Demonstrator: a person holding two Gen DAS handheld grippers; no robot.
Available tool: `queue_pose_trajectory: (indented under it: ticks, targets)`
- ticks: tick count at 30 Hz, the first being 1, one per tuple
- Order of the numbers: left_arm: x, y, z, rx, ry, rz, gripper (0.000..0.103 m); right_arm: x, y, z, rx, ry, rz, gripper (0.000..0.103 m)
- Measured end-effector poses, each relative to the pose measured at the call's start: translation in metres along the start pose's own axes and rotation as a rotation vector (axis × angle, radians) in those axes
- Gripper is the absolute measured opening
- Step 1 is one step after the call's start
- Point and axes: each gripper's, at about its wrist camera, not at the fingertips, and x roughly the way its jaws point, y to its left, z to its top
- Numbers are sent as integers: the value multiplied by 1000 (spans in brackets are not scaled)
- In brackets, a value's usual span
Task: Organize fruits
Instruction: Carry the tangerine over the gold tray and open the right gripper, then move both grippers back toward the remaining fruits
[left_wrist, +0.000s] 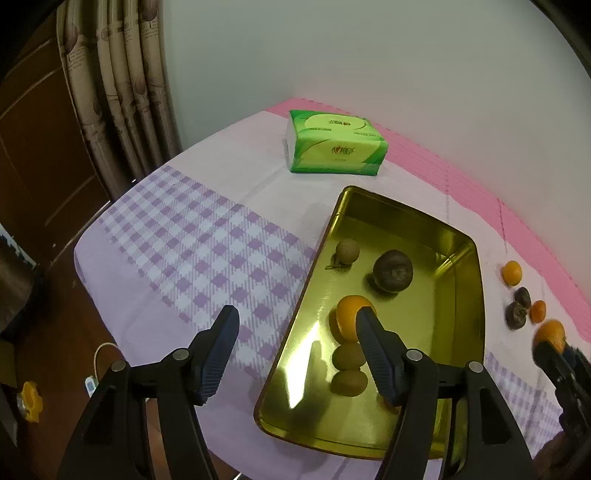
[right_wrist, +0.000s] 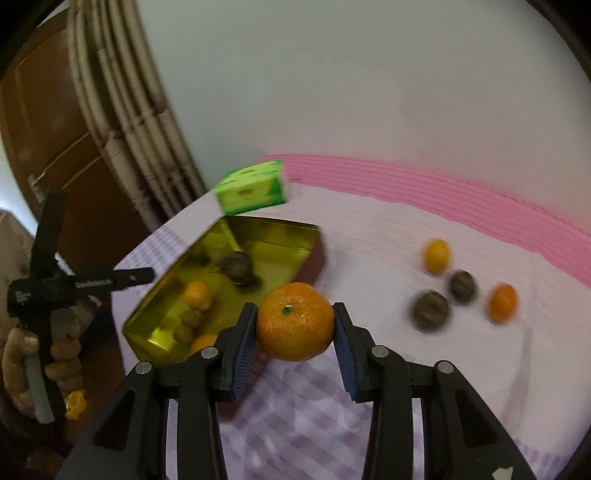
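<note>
Right gripper (right_wrist: 295, 328): jaws closed on a mandarin (right_wrist: 294, 321), one blue ribbed pad pressed against each side of the fruit. The mandarin sits stem-up between the fingertips, clear of the tabletop (right_wrist: 369, 236), in front of the near corner of the gold tray (right_wrist: 280, 236). The left wrist view shows this same gripper at the far right edge, with the orange fruit at its tip.

Left gripper (left_wrist: 299, 325): jaws parted about halfway and opening, with nothing between the pads. Its right finger (left_wrist: 373, 343) hangs over the tray and overlaps an orange (left_wrist: 347, 317) lying inside; whether it touches the fruit cannot be told. Its left finger stands over the checked cloth (left_wrist: 192, 258) beside the tray's left rim. In the right wrist view a hand (right_wrist: 40, 354) grips this tool's handle at the left edge.

Tray contents, left wrist view: one small brown fruit (left_wrist: 347, 251), one large dark purple fruit (left_wrist: 392, 271), the orange, and two brown-green fruits (left_wrist: 347, 356) just in front of it, touching each other.

Loose on the tabletop, right of the tray: two small oranges (right_wrist: 436, 255) and two dark round fruits (right_wrist: 430, 309), grouped close together, blurred in the right wrist view.

A green tissue pack (left_wrist: 332, 142) lies behind the tray, near the pink border.
</note>
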Motion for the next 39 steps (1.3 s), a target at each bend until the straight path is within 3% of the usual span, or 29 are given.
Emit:
queue_pose_trajectory:
  ticks: [7, 20, 39]
  targets:
    - [-4, -4, 1, 28, -23, 17, 67, 41, 34, 18, -74, 56, 47, 37]
    - [-11, -12, 2, 88, -73, 67, 72, 95, 44, 22, -79, 144, 24, 37]
    - [-8, -18, -1, 125, -71, 86, 77, 100, 33, 30, -34, 127, 22, 38]
